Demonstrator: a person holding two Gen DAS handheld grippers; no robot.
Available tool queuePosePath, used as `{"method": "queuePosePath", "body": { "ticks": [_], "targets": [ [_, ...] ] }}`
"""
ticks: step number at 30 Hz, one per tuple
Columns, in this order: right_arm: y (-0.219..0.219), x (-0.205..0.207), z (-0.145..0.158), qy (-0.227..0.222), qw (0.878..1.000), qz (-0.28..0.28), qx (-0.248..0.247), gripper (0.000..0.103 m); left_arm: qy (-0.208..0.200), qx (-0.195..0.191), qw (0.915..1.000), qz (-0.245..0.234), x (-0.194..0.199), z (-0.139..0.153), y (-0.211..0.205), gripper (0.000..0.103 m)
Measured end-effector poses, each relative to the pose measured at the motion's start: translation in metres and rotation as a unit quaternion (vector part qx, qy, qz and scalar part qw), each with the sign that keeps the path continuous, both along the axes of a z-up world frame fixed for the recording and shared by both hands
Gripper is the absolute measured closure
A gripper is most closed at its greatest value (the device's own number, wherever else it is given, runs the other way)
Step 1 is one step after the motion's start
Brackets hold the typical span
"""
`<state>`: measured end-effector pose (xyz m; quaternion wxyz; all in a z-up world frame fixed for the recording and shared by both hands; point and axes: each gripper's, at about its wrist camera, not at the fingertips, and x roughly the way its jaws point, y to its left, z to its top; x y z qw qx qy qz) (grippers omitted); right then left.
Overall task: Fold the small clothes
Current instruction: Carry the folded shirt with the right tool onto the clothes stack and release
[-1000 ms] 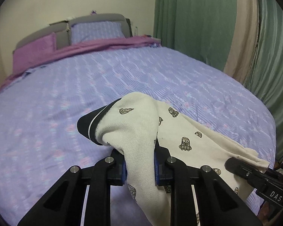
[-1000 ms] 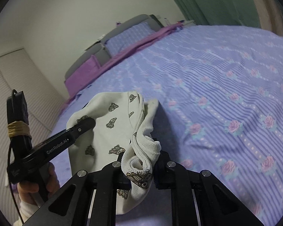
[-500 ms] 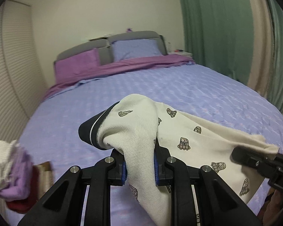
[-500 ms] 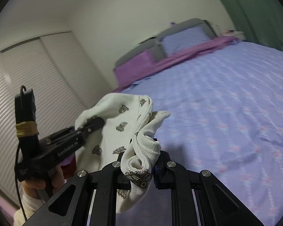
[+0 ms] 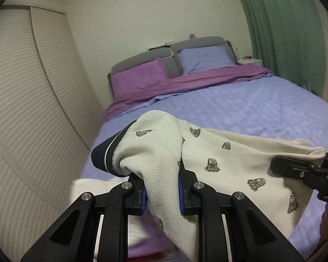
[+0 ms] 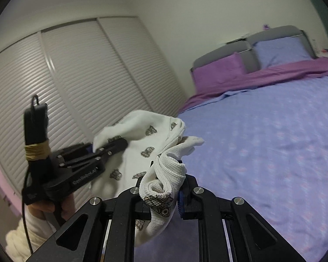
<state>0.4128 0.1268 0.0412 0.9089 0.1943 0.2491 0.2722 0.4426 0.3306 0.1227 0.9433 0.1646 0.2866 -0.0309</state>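
Observation:
A small cream shirt [image 5: 225, 159] with grey printed figures and a navy collar hangs in the air between both grippers, above the near end of the bed. My left gripper [image 5: 161, 187] is shut on a bunch of its cloth near the collar. My right gripper [image 6: 164, 187] is shut on a rolled fold at the shirt's [image 6: 142, 144] other side. In the left wrist view the right gripper [image 5: 299, 170] shows at the right edge, clamped on the cloth. In the right wrist view the left gripper [image 6: 111, 146] is at the left, held by a hand in a cream sleeve.
The bed [image 5: 262, 109] has a lilac flowered cover, purple and lilac pillows and a grey headboard. Louvred wardrobe doors [image 6: 76, 69] run along the left. Green curtains [image 5: 284, 32] hang at the right. A pile of white, purple and red clothes [image 5: 137, 235] lies below the left gripper.
Both grippers have risen and swung left with the shirt still clamped. The wardrobe doors have come into view and the pile of clothes now lies under the left gripper.

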Motion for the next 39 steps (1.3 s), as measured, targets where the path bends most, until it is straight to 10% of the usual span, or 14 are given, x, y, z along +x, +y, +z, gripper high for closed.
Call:
{"method": "queuePosePath", "body": {
  "ticks": [9,20,33,39],
  "targets": [
    [0.116,0.059,0.013,0.029,0.997,0.069,0.007,0.086,0.020,-0.006,0.9992,0.035,0.051,0.017,0.098,0.081],
    [0.196,0.068,-0.042,0.069,0.993,0.092,-0.010,0.086,0.091,-0.015,0.9936,0.065,0.084,-0.047,0.167,0.077],
    [0.205,0.060,-0.064,0.114,0.992,0.041,-0.016,0.085,0.066,0.033,0.9788,0.191,0.070,-0.047,0.191,0.024],
    [0.192,0.056,-0.064,0.136,0.990,-0.009,-0.033,0.046,0.038,0.063,0.9680,0.240,0.053,-0.038,0.192,0.025]
  ]
}}
